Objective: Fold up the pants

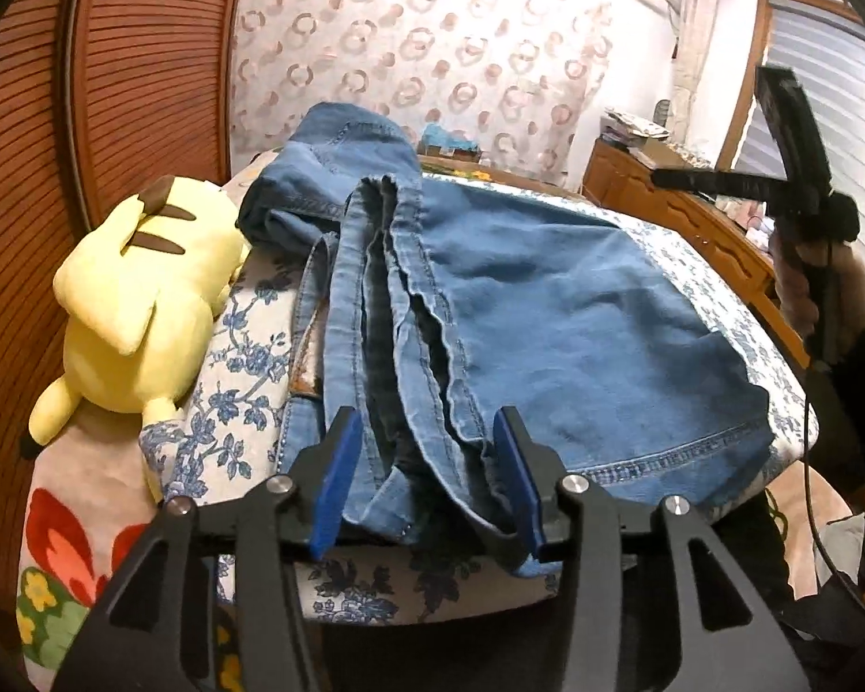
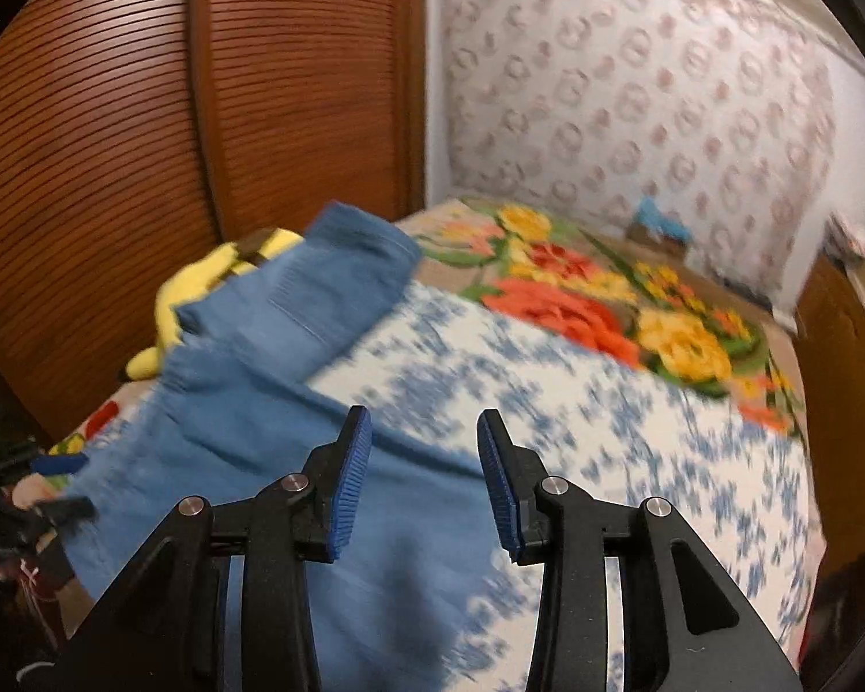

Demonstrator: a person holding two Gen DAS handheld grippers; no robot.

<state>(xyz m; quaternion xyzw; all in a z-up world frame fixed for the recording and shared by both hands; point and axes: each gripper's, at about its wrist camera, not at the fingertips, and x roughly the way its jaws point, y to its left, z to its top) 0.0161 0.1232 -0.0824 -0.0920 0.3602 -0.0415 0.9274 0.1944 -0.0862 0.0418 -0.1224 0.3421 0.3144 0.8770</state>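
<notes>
Blue denim pants (image 1: 548, 300) lie folded on the bed, with the leg hems bunched toward me and the waist end humped at the back. My left gripper (image 1: 429, 473) stands open astride the bunched hems; denim lies between its blue pads (image 1: 340, 478), which do not squeeze it. In the blurred right wrist view the pants (image 2: 248, 403) stretch along the left. My right gripper (image 2: 424, 478) hangs open above their right edge, with nothing between its fingers. A hand (image 1: 796, 288) holds the right gripper at the far right of the left wrist view.
A yellow plush toy (image 1: 127, 300) lies left of the pants beside the slatted wooden wardrobe (image 1: 115, 86). The blue-flowered white bedspread (image 2: 605, 432) runs to the right, with a bright floral blanket (image 2: 576, 294) behind it. A wooden dresser (image 1: 692, 213) stands along the bed's right side.
</notes>
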